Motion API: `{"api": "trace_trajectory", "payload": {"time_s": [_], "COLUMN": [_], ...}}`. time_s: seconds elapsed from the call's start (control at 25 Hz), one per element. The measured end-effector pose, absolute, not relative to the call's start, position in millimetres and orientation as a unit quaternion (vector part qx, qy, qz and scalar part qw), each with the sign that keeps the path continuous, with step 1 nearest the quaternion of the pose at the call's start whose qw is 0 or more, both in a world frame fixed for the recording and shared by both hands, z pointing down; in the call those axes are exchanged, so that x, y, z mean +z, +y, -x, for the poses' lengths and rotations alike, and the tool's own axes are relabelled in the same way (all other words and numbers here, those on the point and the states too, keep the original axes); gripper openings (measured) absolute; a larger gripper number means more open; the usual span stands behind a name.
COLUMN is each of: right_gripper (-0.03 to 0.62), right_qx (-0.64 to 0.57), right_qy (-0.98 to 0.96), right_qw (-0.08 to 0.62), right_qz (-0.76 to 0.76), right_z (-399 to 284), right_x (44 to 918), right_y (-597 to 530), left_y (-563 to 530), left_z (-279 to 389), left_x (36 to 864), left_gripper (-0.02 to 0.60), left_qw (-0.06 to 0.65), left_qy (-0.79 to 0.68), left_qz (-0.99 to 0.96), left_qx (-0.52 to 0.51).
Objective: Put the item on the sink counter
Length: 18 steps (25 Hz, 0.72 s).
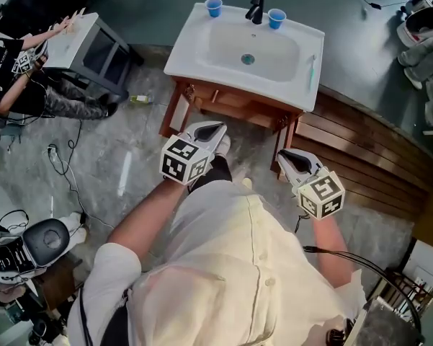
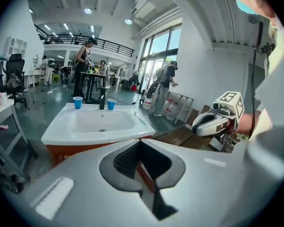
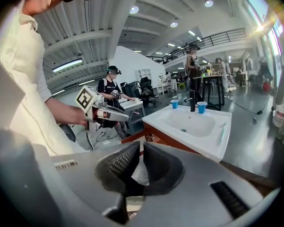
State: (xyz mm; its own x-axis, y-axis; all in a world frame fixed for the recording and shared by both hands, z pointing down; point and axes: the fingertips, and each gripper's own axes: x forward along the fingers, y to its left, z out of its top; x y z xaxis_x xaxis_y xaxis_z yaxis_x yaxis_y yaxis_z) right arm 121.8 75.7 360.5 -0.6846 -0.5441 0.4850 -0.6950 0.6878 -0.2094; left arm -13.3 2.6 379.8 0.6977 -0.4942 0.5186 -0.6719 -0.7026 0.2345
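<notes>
Head view, left to right: my left gripper [image 1: 210, 130] is at about 7 o'clock from the basin and my right gripper [image 1: 287, 157] at about 5 o'clock. Both are short of the sink counter [image 1: 191, 62], which lies ahead at 12 o'clock. Along its back edge stand a blue cup [image 1: 213, 6], the faucet [image 1: 256, 7] and a second blue cup [image 1: 277, 18]. A teal stick [image 1: 311, 67] lies on the right rim at 3 o'clock.

My left jaws are pressed together with nothing in them. My right jaws stand a sliver apart, and I judge they pinch a pale scrap [image 3: 138, 171], tissue or paper by the look. I take that to be the item, not yet on the counter.

I see a few risks. So thin a thing in so narrow a pinch could slide out or flutter off as I reach forward. Let go too far in, it would drop into the basin instead of onto the flat rim. A careless approach from 5 o'clock could also nudge the teal stick off the edge, and reaching to the back could tip a cup.

Only the right gripper view shows the scrap; from above, the gripper body covers it. Only the left gripper view shows that its pads meet on nothing.
</notes>
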Motion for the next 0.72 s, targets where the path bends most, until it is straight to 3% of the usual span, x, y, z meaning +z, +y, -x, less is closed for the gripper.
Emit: {"api": "trace_trajectory", "payload": {"time_s": [0.72], "right_gripper": [0.025], "right_qx": [0.233], "right_qy": [-0.865], "right_qw": [0.204], "right_qz": [-0.396], "right_z": [-129], "right_x": [370], "right_y": [-45], "left_y": [-307], "left_z": [66], "left_x": [374], "left_gripper": [0.055], "left_qw": [0.122], "left_qy": [-0.356], "left_qz": [-0.882], "left_qx": [0.284]}}
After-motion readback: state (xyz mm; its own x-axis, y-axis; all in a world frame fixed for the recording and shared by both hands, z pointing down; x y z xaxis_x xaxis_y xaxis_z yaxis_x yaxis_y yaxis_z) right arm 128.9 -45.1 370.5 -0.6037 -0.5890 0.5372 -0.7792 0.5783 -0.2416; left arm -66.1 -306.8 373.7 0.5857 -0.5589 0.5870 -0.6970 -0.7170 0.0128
